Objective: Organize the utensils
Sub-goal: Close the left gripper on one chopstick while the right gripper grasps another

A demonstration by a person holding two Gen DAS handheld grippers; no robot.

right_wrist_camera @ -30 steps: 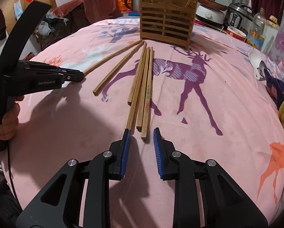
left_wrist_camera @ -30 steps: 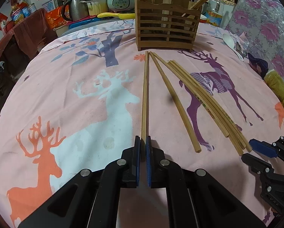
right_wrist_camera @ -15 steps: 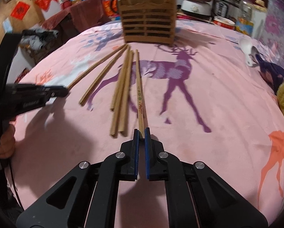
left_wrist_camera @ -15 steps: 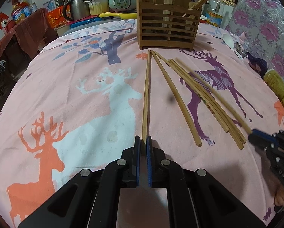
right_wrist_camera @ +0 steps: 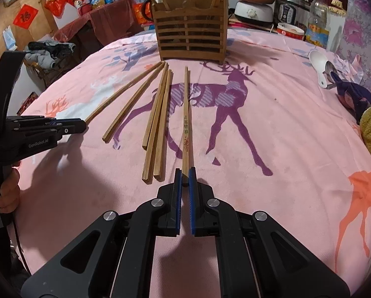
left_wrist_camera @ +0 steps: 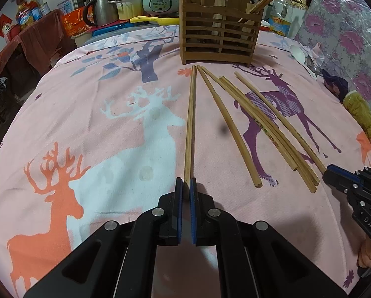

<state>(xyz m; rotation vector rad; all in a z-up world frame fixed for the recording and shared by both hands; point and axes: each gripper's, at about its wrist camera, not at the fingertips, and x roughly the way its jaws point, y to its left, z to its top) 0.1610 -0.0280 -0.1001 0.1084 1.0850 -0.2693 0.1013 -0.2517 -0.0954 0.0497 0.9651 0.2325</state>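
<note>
We now grip a chopstick in each hand — the right tongs [right_wrist_camera: 184, 182], which stood open over the bundle a second ago, are clenched on the near end of the printed chopstick [right_wrist_camera: 185, 124], and it lies pulled clear to the right of the others. The left tongs [left_wrist_camera: 186, 188] stay clamped on the near end of the plain chopstick [left_wrist_camera: 190, 121] at the left of the spread, its far tip close to the wooden holder [left_wrist_camera: 220, 37]. Both sticks still rest along the deer-print cloth [left_wrist_camera: 86, 124] on the bench, tips pointing toward the holder. Four loose chopsticks [right_wrist_camera: 155, 121] lie between the two held ones — three bunched together, one apart on the left. The holder already carries several sticks upright. With one stick secured on each side, we judge the pick-up finished and the carry to the holder next; the remaining four will need further trips.
</note>
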